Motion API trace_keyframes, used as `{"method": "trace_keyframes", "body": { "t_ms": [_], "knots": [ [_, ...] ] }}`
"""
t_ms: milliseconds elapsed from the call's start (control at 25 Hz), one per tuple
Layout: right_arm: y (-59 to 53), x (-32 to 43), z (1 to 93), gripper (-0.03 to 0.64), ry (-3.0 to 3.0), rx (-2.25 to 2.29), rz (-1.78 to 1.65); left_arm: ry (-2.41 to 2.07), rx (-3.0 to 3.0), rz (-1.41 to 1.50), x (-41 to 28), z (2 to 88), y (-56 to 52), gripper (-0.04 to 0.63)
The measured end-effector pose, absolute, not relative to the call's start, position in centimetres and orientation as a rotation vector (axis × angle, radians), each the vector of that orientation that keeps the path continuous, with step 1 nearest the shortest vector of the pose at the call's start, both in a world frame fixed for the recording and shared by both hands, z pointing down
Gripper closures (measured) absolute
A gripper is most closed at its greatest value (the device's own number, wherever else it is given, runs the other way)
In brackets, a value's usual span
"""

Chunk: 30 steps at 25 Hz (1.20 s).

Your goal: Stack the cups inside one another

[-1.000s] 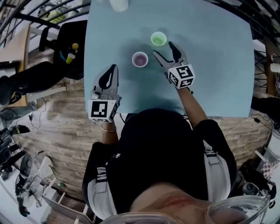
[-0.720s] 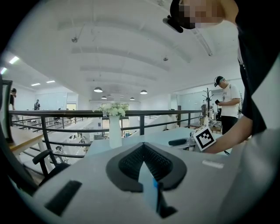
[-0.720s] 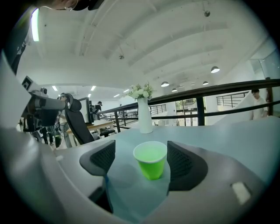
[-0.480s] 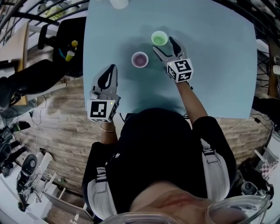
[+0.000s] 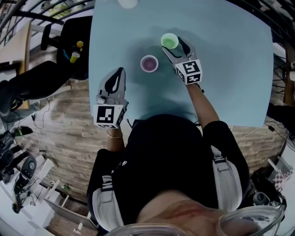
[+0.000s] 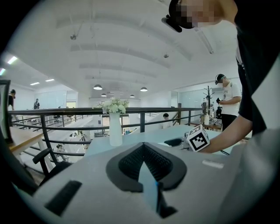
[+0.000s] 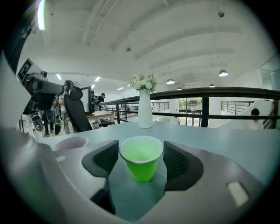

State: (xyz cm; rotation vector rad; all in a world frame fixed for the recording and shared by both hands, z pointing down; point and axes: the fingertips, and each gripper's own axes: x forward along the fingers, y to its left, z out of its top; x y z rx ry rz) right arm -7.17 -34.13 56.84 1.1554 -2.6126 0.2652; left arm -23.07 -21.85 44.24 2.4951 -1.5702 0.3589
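Note:
A green cup point(image 5: 169, 41) stands upright on the pale blue table point(image 5: 230, 73), with a purple cup point(image 5: 149, 63) to its near left. My right gripper point(image 5: 175, 46) reaches around the green cup point(image 7: 141, 162). The cup sits between the two pads, and I see a thin gap on each side. The jaws are closing. The purple cup point(image 7: 71, 142) shows at the left of the right gripper view. My left gripper point(image 5: 119, 73) rests at the table's near left edge, its fingertips together and nothing held; the left gripper view shows its jaws point(image 6: 143, 146) meeting.
A white vase with flowers point(image 5: 127, 2) stands at the table's far edge, also seen as the vase point(image 7: 145, 109) behind the green cup. A black office chair point(image 5: 69, 41) is off the table's left side. A railing runs beyond the table.
My right gripper has moved forward and slightly left, so the green cup now stands between its jaws. The left gripper and both cups have stayed put.

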Motion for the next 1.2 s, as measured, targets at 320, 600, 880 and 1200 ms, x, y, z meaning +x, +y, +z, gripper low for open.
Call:
{"method": "trace_keyframes", "body": {
  "t_ms": [320, 600, 880, 1200],
  "knots": [
    [-34.0, -7.1, 56.8, 0.311, -2.616, 1.161, 0.241, -1.567, 2.496, 0.357, -23.2, 44.5, -21.9, 0.603],
    [-33.6, -6.6, 55.4, 0.311, -2.638, 1.175, 0.236, -1.566, 2.506, 0.355, -22.6, 43.8, -21.5, 0.603],
    [-32.9, -7.1, 53.8, 0.311, -2.678, 1.168, 0.225, -1.567, 2.518, 0.337, -22.7, 43.9, -21.6, 0.603],
    [-30.4, -8.1, 50.5, 0.311, -2.743, 1.128, 0.198, -1.573, 2.549, 0.304, -22.5, 42.8, -20.8, 0.603]
  ]
}}
